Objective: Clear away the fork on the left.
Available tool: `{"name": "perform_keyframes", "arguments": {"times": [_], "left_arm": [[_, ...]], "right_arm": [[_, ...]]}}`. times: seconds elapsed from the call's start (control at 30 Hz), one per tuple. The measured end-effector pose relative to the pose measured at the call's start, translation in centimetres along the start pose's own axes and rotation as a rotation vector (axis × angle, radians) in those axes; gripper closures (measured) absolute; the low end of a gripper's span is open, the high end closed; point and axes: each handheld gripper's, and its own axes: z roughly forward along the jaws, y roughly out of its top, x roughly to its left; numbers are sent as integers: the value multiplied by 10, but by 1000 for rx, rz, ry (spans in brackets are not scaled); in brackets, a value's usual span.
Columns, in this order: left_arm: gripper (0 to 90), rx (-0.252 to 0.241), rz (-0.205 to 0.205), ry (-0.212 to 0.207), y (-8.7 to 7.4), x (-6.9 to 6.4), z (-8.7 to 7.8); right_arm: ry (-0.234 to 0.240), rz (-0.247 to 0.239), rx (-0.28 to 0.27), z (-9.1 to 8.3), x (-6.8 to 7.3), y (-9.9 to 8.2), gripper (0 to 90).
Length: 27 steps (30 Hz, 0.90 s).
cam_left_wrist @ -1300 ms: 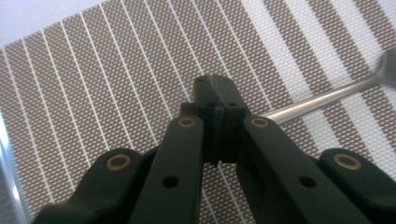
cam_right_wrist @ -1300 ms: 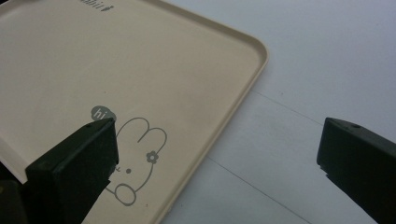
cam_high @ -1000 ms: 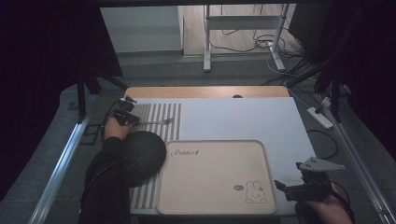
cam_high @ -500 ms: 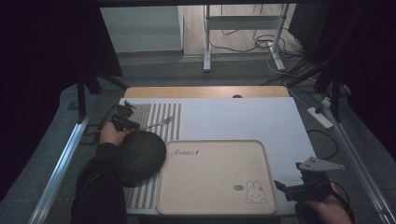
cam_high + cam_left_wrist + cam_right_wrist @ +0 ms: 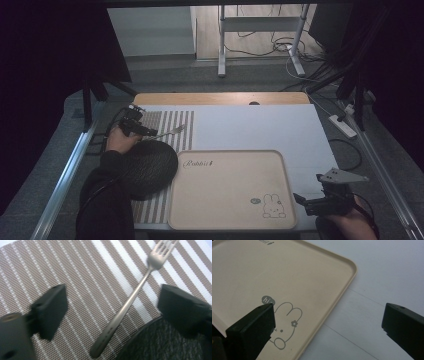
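A metal fork (image 5: 130,300) lies on the brown-and-white striped placemat (image 5: 82,277), tines pointing away. My left gripper (image 5: 112,305) is open, its jaws standing on either side of the fork's handle without touching it. In the high view the left gripper (image 5: 134,125) sits at the table's left, with the fork (image 5: 167,132) stretching to its right. A dark round plate (image 5: 147,165) lies just below it on the placemat (image 5: 172,122). My right gripper (image 5: 329,327) is open over the right edge of a beige rabbit tray (image 5: 287,277), holding nothing; the high view has it (image 5: 325,200) at the front right.
The beige tray (image 5: 230,187) lies at the front middle of the white table (image 5: 260,125). A wooden strip (image 5: 220,98) runs along the far edge. Metal rails flank both sides; a power strip (image 5: 342,125) and cables lie on the floor to the right.
The left hand and gripper have shifted slightly toward the fork's handle. The right gripper has stayed where it was.
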Motion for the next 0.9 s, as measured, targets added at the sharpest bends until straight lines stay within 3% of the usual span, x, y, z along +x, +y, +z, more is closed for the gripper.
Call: {"name": "perform_keyframes", "arguments": {"times": [0.13, 0.33, 0.6, 0.67, 0.77, 0.83, 0.87, 0.9], "left_arm": [[0, 11, 16, -16, 5, -5, 4], [0, 35, 37, -39, 21, -17, 16], [0, 116, 66, -59, 34, -25, 38], [0, 150, 83, -35, 34, -26, 43], [90, 169, 138, 4, 31, -28, 46], [130, 160, 136, 13, 31, -26, 42], [264, 154, 137, 14, 30, -25, 41], [264, 145, 145, 13, 30, -24, 38]], "right_arm": [[0, 1, 2, 0, 0, 0, 0], [-2, -1, 4, 0, 0, 0, 0], [1, 2, -2, 0, 0, 0, 0], [2, 3, -2, 0, 0, 0, 0], [2, 4, -1, 0, 0, 0, 0], [1, 4, -1, 0, -1, 0, 0], [1, 4, -2, 0, 0, 0, 0], [1, 4, -2, 0, 0, 0, 0]]}}
